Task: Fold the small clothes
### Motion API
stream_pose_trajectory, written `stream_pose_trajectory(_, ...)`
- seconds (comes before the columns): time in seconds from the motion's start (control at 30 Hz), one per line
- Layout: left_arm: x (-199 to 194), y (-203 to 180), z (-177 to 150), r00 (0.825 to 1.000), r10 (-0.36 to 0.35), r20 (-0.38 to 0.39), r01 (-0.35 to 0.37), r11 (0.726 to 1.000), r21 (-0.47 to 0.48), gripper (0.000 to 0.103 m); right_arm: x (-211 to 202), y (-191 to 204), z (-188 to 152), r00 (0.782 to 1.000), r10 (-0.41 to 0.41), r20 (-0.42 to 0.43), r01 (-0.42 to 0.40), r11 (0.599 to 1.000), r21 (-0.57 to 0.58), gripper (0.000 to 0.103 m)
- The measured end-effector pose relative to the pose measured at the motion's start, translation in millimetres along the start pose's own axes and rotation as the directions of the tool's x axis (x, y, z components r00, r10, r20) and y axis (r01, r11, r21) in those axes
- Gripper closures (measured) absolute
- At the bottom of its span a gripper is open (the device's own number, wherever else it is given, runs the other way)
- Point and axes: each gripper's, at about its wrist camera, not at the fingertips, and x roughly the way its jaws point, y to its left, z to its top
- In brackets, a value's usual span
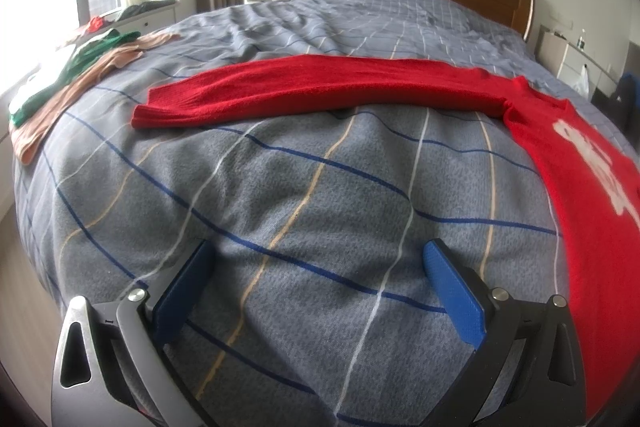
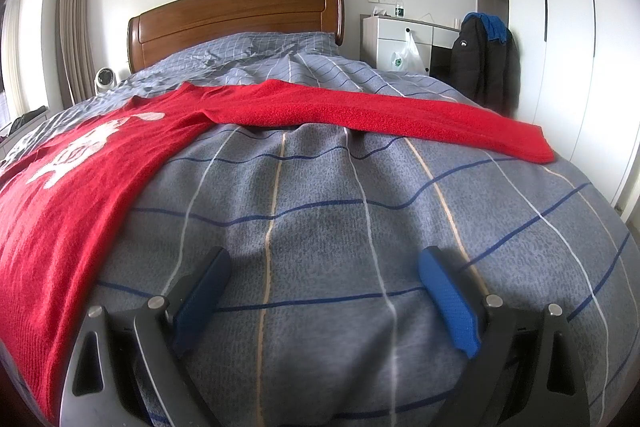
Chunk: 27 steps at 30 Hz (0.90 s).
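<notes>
Now the sweater (image 2: 80, 187) lies flat on the bed (image 2: 320, 227), sleeves spread wide. Each sleeve (image 1: 312, 87) is best pinched at its cuff and carried across the body. The left gripper (image 1: 320, 279) and right gripper (image 2: 324, 287) gape wide, empty, above bare quilt.

Sweater (image 1: 580, 187) on bed (image 1: 320, 187); clothes pile (image 1: 80, 67) far left.

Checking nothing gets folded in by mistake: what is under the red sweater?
Around the red sweater only the grey plaid bedspread shows, so it appears to lie directly on that. Anything beneath its body or spread sleeves is covered and cannot be seen.
</notes>
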Motion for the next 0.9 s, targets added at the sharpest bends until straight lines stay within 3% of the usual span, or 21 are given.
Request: stream_pose_trajectory(0.9, 0.8, 0.4, 0.3, 1.0, 0.002, 0.003, -0.002, 1.0, 0.005, 0.0, 2.1, -1.2, 1.6, 1.0, -0.006, 0.002, 0.006, 1.0, -0.003, 0.009)
